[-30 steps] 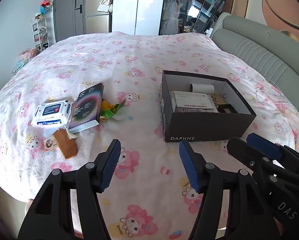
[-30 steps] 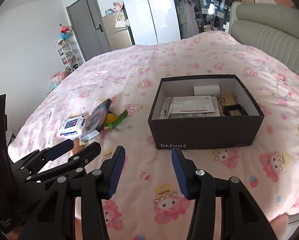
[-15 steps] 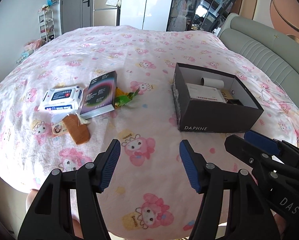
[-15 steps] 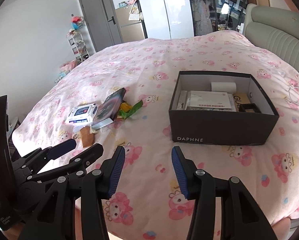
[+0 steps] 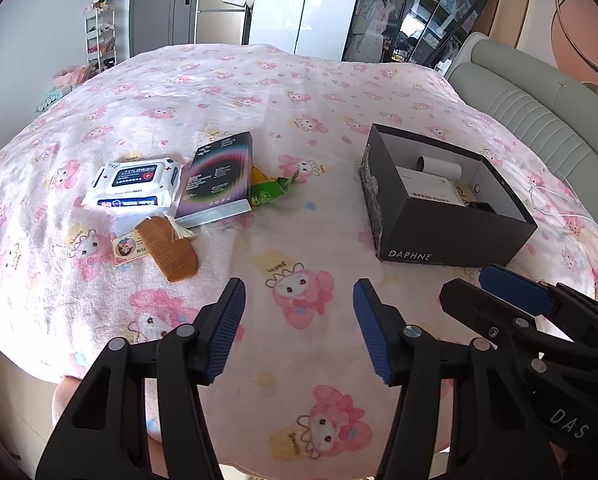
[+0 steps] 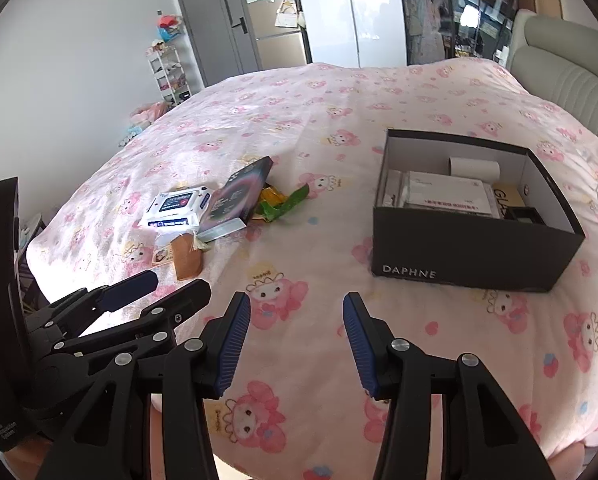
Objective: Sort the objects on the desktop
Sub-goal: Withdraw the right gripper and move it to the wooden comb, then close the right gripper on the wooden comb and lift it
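Note:
A black DAPHNE box [image 5: 455,236] [image 6: 475,252] stands open on the pink bed, holding papers and a white roll. To its left lie a wet-wipes pack [image 5: 133,182] [image 6: 177,206], a dark book-like box [image 5: 219,178] [image 6: 235,198], a green and yellow wrapper [image 5: 269,190] [image 6: 281,202], a brown comb [image 5: 169,250] [image 6: 187,258] and a small card [image 5: 123,246]. My left gripper [image 5: 299,320] is open and empty above the near bed edge. My right gripper [image 6: 297,334] is open and empty beside it.
The pink cartoon-print blanket [image 5: 299,92] covers the whole bed. A grey padded headboard [image 5: 547,112] runs along the right. A white cable [image 5: 555,200] lies right of the box. Wardrobes, a door and a shelf rack [image 6: 167,68] stand beyond the bed.
Both grippers have pulled back and shifted left, so the box and the loose objects sit farther away and more to the right in view. Both stay open.

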Demonstrator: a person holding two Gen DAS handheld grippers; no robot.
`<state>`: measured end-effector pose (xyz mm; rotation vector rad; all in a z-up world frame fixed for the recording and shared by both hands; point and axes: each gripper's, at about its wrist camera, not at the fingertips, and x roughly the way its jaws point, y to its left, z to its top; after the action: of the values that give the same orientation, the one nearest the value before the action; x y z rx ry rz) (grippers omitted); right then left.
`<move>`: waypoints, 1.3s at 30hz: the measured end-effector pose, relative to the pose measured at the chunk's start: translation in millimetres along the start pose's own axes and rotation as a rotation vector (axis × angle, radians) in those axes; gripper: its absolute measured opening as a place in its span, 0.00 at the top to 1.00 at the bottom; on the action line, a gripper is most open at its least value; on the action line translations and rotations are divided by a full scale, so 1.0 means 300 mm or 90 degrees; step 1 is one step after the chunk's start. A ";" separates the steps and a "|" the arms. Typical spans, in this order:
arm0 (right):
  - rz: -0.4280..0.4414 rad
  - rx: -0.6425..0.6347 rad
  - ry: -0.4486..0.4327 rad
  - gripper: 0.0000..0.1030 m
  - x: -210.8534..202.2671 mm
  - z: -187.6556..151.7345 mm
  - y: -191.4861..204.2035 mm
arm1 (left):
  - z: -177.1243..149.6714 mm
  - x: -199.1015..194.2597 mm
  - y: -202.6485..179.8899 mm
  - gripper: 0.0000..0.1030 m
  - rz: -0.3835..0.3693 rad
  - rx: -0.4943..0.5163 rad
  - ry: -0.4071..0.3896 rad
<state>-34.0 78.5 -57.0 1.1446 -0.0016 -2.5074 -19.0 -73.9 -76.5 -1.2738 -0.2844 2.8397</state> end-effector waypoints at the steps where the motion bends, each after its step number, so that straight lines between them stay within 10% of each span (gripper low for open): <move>1: 0.005 -0.007 0.003 0.57 0.013 0.007 0.014 | 0.001 0.001 0.019 0.49 0.004 -0.005 -0.002; 16: 0.135 -0.079 0.068 0.57 0.311 0.100 0.238 | -0.008 0.113 0.363 0.50 0.044 -0.115 0.013; 39: 0.142 -0.103 0.196 0.55 0.708 0.085 0.347 | 0.007 0.426 0.631 0.63 -0.013 -0.173 0.087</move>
<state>-143.5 -94.6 -178.2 1.3663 0.1457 -2.0779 -94.4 -248.9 -202.1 -1.4907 -0.6935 2.7512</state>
